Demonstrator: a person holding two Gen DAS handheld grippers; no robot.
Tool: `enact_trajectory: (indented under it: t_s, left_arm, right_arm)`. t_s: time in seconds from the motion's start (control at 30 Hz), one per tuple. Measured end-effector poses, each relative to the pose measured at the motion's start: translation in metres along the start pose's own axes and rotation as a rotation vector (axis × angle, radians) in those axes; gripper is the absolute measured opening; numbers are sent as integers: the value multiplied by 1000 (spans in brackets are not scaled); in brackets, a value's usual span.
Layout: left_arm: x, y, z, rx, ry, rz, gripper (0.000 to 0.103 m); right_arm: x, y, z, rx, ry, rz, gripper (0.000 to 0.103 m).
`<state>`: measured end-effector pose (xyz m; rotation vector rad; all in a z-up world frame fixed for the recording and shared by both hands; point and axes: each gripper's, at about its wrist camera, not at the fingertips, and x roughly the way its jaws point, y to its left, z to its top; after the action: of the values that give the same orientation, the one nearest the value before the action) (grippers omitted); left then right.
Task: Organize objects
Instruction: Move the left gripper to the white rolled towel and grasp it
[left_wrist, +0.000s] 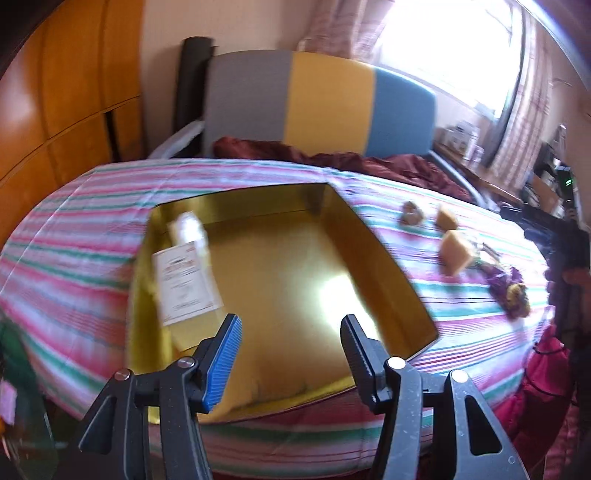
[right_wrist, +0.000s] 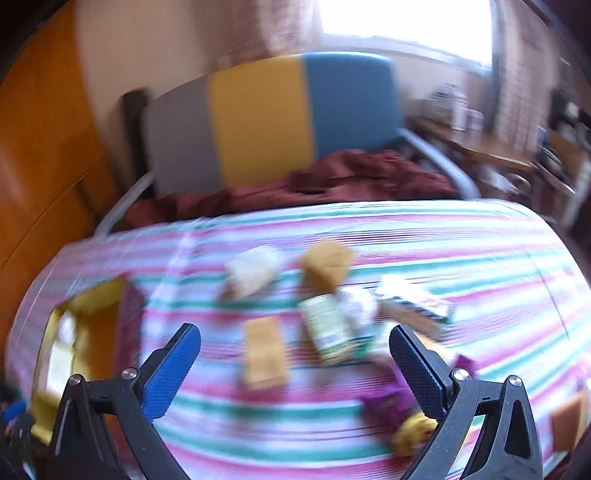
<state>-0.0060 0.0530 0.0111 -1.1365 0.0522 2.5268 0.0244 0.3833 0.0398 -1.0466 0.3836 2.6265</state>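
Where the striped bedspread (left_wrist: 74, 236) curves off toward nine o'clock, bare cloth lies between the bed's edge and the gold tin box (left_wrist: 280, 258). That box sits open, a labelled bottle (left_wrist: 184, 273) lying along its wall at ten o'clock, the rest of its floor bare. Over its near rim the left tool (left_wrist: 291, 350) hangs with its jaws partly spread and nothing between them. Toward two o'clock, tan blocks (left_wrist: 456, 251) and a purple wrapper (left_wrist: 506, 284) lie scattered on the spread, apart from the box. In the blurred right view, the right tool (right_wrist: 295, 369) stands spread wide and empty above a tan packet (right_wrist: 264, 354) and a green-labelled jar (right_wrist: 328, 325); open striped cloth runs on toward three o'clock.
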Motion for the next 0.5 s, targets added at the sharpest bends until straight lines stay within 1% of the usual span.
enact_trajectory:
  t_s: [0.07, 0.1, 0.13, 0.17, 0.2, 0.23, 0.3, 0.37, 0.5]
  left_arm:
    - [4, -15, 6, 33, 1, -24, 56]
    - [7, -24, 10, 53, 4, -32, 56]
    - [10, -32, 14, 69, 5, -42, 56]
    - [13, -39, 19, 82, 7, -54, 56]
    - [15, -46, 23, 89, 10, -64, 56]
    - [18, -52, 27, 95, 10, -74, 56]
    - [23, -64, 38, 109, 4, -96, 56]
    - [28, -76, 50, 136, 0, -107, 56]
    - [43, -100, 69, 180, 8, -126, 56]
  right_arm:
    - [5, -38, -3, 131, -22, -52, 103]
    - [9, -56, -8, 202, -17, -64, 103]
    - [15, -72, -12, 274, 18, -74, 103]
    - [21, -85, -13, 342, 62, -68, 103]
    - [21, -95, -13, 398, 57, -41, 103]
    - [20, -101, -13, 434, 48, -32, 103]
    - [17, -106, -13, 450, 39, -34, 103]
    - [15, -108, -13, 467, 39, 0, 103]
    - [11, -104, -15, 475, 35, 36, 103]
